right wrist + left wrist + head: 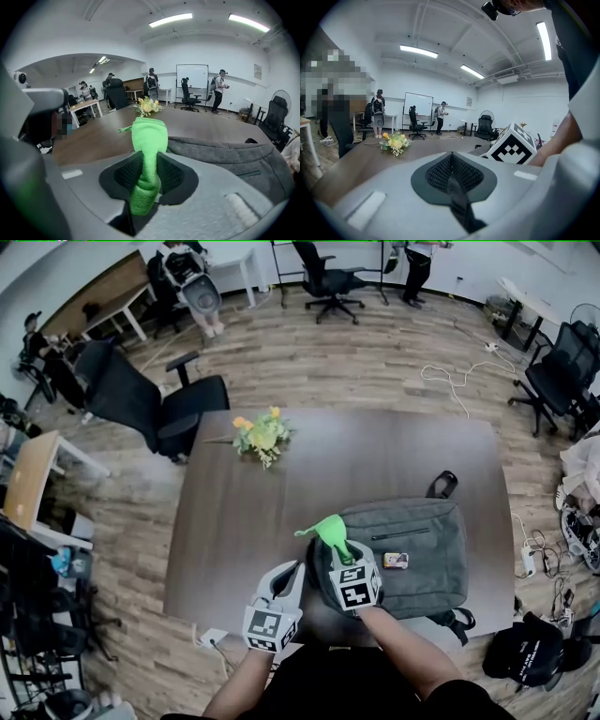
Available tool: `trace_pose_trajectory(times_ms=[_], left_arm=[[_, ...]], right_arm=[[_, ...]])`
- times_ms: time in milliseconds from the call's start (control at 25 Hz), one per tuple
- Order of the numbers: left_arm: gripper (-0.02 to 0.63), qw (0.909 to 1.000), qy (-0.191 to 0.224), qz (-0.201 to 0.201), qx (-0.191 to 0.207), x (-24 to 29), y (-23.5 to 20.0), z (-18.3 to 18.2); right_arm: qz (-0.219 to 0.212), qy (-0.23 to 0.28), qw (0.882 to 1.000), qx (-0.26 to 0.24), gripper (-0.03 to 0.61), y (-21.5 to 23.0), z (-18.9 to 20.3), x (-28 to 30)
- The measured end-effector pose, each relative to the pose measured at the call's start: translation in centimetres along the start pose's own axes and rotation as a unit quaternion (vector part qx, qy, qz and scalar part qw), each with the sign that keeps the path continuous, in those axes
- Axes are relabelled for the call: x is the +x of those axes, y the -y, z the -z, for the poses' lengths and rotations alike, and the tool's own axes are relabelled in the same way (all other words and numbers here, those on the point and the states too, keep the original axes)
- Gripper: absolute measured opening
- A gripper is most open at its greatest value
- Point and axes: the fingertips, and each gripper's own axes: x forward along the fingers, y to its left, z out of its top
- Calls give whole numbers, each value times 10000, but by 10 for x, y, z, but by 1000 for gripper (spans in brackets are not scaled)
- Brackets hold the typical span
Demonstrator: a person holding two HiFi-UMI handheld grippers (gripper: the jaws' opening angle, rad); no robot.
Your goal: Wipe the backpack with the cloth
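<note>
Cloth (149, 136): likely soft, light, limp; one end pinched tight in right tongs (149, 176).
Left tongs (451, 174): closed together, empty.
Backpack (417, 545): soft fabric, flat on desk (244, 531); may shift.

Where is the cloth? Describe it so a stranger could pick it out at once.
Start at the dark table and find the grey backpack lying on it. At the backpack's left edge, the right claw is shut on the cloth. It alone is bright green fabric, bunched and poking out past the claw.
</note>
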Motion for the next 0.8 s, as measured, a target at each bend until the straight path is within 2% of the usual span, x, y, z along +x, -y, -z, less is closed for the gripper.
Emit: trace_pose_trajectory(times_ms=[240,480,800], left_arm=[[18,9999,-121,-96,-64,-4,-9,10],[18,9995,-265,-113,-98,0,-14,22],[18,9994,-341,103,-33,6,0,26]], right_arm=[[31,-440,9990,102,95,-6,26,14],[284,-459,9983,202,95,12,34,11],[620,-491,9967,167,97,42,39,2]])
